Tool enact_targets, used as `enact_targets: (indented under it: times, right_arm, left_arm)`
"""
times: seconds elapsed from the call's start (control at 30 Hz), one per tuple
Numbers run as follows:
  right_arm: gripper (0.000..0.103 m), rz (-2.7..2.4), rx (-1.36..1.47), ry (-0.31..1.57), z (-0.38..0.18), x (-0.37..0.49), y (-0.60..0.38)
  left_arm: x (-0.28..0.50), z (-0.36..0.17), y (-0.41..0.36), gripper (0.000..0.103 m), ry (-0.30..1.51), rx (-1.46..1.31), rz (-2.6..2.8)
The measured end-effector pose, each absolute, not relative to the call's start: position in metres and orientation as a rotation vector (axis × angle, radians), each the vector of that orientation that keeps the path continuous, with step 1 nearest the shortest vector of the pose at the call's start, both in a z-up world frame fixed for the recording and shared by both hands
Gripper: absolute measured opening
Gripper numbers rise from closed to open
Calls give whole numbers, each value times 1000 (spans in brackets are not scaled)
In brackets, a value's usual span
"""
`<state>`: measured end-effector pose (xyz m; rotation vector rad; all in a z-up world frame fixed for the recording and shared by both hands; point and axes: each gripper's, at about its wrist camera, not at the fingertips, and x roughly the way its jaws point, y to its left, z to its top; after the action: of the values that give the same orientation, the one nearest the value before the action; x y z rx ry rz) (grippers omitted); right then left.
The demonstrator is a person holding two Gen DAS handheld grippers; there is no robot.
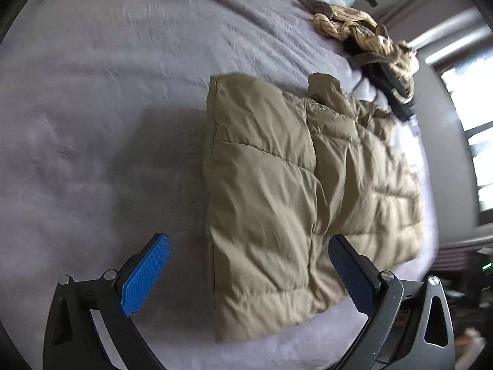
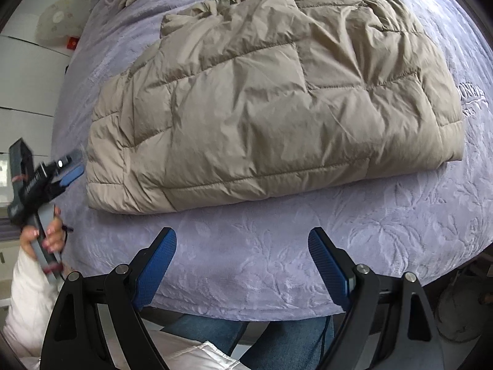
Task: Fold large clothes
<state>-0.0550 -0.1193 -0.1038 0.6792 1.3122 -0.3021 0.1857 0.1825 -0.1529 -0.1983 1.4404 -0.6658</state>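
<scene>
Jacket (image 2: 262, 98) padding shows as broad stitched panels, khaki-beige and puffy, creased all over; the garment lies folded into a thick rectangle on the lavender bedspread (image 2: 262, 262), its sleeves out of sight. From the right gripper (image 2: 242, 257) it sits straight ahead, beyond the fingertips, with a strip of embossed bedspread between the blue pads (image 2: 160, 265) and the jacket's nearest hem. That gripper's jaws stand wide apart and grasp nothing.

Off to its left, a hand (image 2: 46, 234) in a white sleeve (image 2: 27, 296) grips the handle of the left gripper (image 2: 69, 166), which hangs just beside the jacket's left corner.

In the left wrist view, the left gripper (image 1: 246, 263) is likewise released, its jaws spread with nothing pinched. The jacket (image 1: 292, 185) stretches away ahead of it; the right-hand pad is over the fabric near the close end, the left-hand one over bare bedspread (image 1: 107, 108). A folded edge runs along the jacket's left side, and the collar (image 1: 323, 84) stands up at the far end. Further ahead and to the right lies a crumpled striped garment (image 1: 363, 34).
</scene>
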Motion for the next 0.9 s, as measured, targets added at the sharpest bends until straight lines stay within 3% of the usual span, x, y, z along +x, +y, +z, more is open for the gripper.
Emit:
enact_targets:
  times: [0.17, 0.4, 0.47, 0.53, 0.6, 0.73, 0.8, 0.87, 0.9]
  right_arm:
    - [89, -305, 667, 1341, -109, -55, -120]
    - [89, -289, 673, 1349, -115, -51, -117]
    - [89, -287, 671, 1340, -115, -44, -117]
    - [89, -283, 665, 1320, -111, -36, -119]
    - [89, -281, 655, 1282, -105, -26, -123]
    - [89, -296, 619, 1184, -90, -9, -131]
    - [77, -294, 594, 1127, -86, 1, -136]
    - [28, -283, 571, 1110, -89, 12, -142]
    - [21, -277, 558, 1107, -93, 19, -144]
  left_arm:
    - [211, -207, 181, 103, 1581, -372, -791]
    - [217, -242, 143, 103, 1662, -469, -954]
    - [215, -244, 129, 93, 1674, -430, -964]
    - [213, -245, 115, 51, 1689, -353, -965]
    - [211, -240, 111, 36, 1680, -379, -1002]
    - [207, -223, 108, 32, 1648, -357, -1001]
    - [204, -216, 106, 32, 1640, -346, -998]
    - [202, -207, 102, 32, 1633, -338, -994]
    - [202, -205, 102, 32, 1632, -337, -992]
